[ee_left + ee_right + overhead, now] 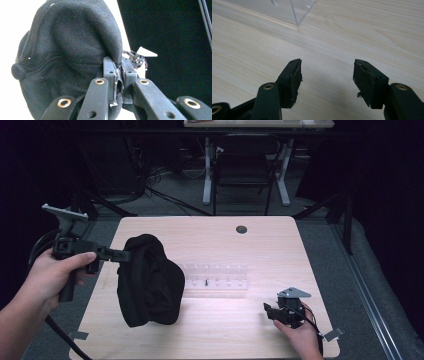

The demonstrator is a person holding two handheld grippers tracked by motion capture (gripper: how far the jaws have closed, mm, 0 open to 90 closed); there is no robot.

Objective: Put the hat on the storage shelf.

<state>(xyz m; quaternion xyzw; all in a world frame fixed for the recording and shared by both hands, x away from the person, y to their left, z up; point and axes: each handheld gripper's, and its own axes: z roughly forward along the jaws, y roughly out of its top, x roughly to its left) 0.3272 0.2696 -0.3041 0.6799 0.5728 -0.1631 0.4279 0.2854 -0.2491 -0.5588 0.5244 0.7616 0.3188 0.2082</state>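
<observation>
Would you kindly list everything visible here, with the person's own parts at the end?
Cap: one, black fabric, held up over the table's left half.
Clear acrylic rack: one, transparent, table centre.
Table: one, light wood, with a dark round hole near its far edge.
Chair: one, dark, on the floor behind the table.
Left gripper: one, black, shut on the cap's edge.
Right gripper: one, black, open, low over the table's right front.

Wooden table (260, 245), dim room behind
Dark round hole (241, 229) near far edge; chair (243, 167) and white-legged desk (260, 124) beyond; cables (165, 195) on grey floor
</observation>
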